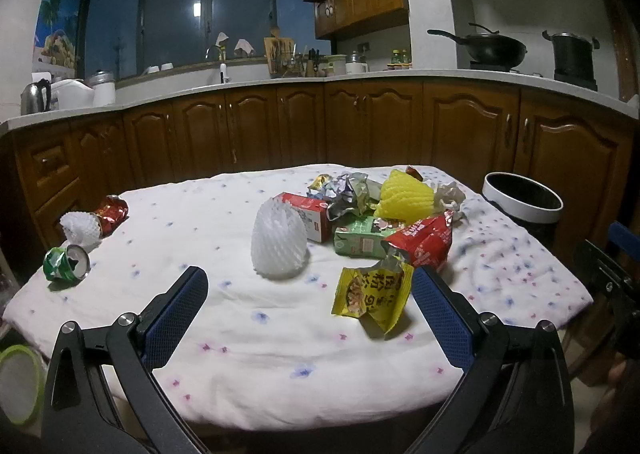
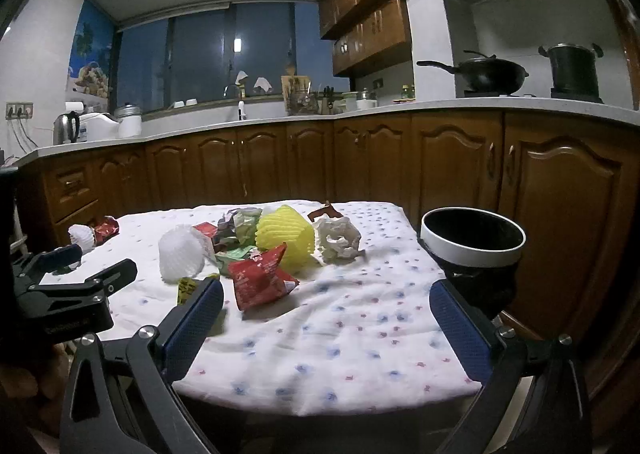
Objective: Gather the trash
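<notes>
Left wrist view shows the left gripper (image 1: pixel 308 286) with fingers wide apart and empty, like the right gripper (image 2: pixel 326 294). Wrappers (image 1: pixel 372 294), cartons (image 1: pixel 360 240) and cans (image 1: pixel 66 262) all lie on the desk (image 1: pixel 240 354). Collection looks barely begun; the bin (image 2: pixel 472 240) stands beside its far right corner.

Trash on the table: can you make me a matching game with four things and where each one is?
Things:
1. green can
2. yellow foam net
3. trash bin
4. yellow snack bag

Places:
A. beside the table's right edge, off the cloth
B. nearest the left gripper, in front of the pile
C. at the table's left edge, lying on its side
D. on top of the pile, toward the back

Pairs: 1-C, 2-D, 3-A, 4-B
</notes>
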`<state>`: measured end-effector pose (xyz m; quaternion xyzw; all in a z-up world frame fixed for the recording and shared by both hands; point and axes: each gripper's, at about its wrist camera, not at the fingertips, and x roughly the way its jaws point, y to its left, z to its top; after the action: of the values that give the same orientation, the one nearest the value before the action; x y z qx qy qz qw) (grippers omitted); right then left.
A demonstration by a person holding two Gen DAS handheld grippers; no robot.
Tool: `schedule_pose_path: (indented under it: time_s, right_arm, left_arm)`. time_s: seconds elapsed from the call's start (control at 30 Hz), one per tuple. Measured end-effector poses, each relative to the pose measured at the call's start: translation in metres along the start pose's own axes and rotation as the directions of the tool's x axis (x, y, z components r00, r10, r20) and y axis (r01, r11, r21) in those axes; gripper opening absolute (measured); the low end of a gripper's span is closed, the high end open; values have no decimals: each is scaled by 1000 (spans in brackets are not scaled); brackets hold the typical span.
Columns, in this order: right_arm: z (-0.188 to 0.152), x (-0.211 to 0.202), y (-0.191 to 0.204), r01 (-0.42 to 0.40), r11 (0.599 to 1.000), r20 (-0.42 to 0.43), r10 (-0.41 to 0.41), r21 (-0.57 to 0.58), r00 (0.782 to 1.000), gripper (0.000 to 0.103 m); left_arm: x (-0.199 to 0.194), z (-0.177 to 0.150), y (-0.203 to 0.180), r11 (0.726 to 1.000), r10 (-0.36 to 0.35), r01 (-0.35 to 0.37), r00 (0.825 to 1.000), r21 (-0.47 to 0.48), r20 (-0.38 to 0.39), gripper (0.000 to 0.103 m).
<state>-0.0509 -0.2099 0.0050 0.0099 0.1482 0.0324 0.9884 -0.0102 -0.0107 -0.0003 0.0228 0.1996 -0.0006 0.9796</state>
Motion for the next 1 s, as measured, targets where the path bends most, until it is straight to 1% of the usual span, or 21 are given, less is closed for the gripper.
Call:
schedule_pose_path:
  time_s: [0.57, 0.77, 1.0]
  right_arm:
    - [-1, 0, 1, -3, 1000, -6, 3, 5, 1000, 103]
    - [-4, 3, 2, -15, 1000, -13, 15, 13, 1000, 103]
    - [0, 19, -4, -99, 993, -59, 103, 62, 993, 103]
  left_arm:
    - [3, -3, -3, 1000, -5, 5, 1000, -3, -17, 103]
    - [8, -4, -1, 1000, -13, 12, 1000, -12, -29, 103]
    - [21, -3, 8, 998, -51, 48, 996, -45, -72, 103]
